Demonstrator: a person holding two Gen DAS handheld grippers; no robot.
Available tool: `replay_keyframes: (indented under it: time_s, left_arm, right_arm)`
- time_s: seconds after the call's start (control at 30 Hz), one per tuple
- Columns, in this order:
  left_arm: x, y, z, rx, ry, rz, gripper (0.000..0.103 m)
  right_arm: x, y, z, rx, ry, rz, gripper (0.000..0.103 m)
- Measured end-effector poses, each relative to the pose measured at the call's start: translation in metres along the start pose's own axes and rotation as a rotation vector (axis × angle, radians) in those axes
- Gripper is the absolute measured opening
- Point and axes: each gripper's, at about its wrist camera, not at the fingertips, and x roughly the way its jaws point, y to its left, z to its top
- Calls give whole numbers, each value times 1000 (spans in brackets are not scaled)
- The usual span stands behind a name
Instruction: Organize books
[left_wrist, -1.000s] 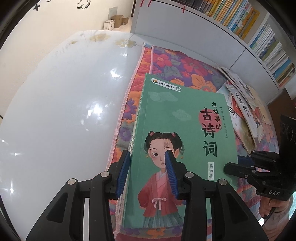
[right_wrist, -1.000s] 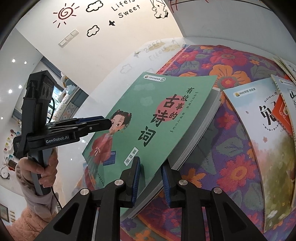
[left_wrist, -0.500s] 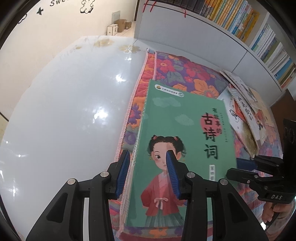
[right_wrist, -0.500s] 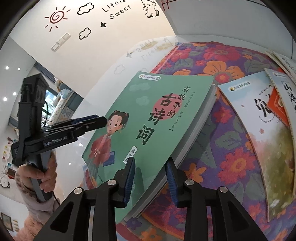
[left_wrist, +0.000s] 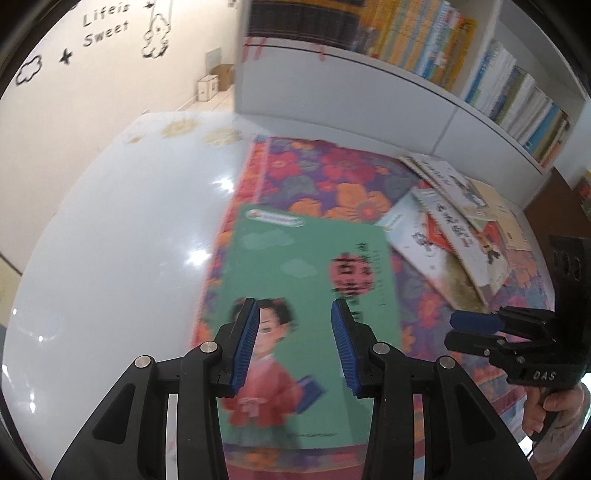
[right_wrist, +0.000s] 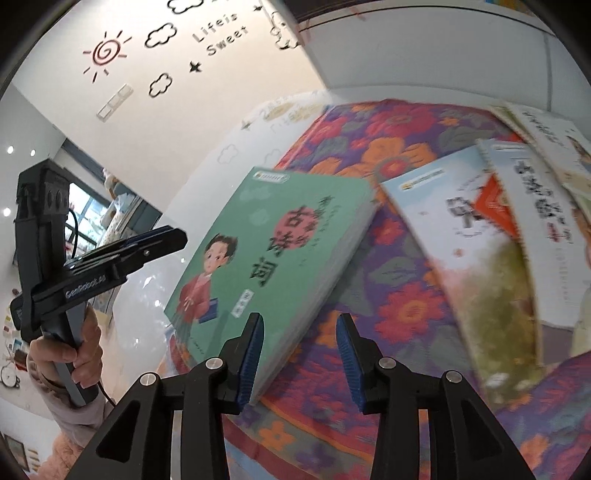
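A stack of green books (left_wrist: 306, 295) with a girl on the top cover lies flat on the floral mat (left_wrist: 317, 173); it also shows in the right wrist view (right_wrist: 266, 254). My left gripper (left_wrist: 293, 347) is open and empty, raised above the stack's near end. My right gripper (right_wrist: 299, 360) is open and empty, just off the stack's near right corner. Several other books (left_wrist: 450, 229) lie overlapped on the mat to the right, and show in the right wrist view (right_wrist: 498, 229) too.
The mat lies on a glossy white table (left_wrist: 122, 240). A white bookshelf (left_wrist: 424, 55) full of upright books stands behind the table. The other handheld gripper appears at the right of the left wrist view (left_wrist: 517, 339) and the left of the right wrist view (right_wrist: 92, 273).
Both grippers let go of the green stack and opened wide. They pulled back and up, and the stack now lies flat on the mat.
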Motion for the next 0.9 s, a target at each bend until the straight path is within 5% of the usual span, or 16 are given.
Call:
replay_keyframes:
  time_s: [0.57,0.9]
  left_arm:
    - [66,-145,35,87,26,-155,38]
    - [133,-202,32,85,83,-141,39]
  right_arm:
    - [-102,-160,8,198,-214,-79,40]
    - [-119,-244,22,234,-286,-210,47]
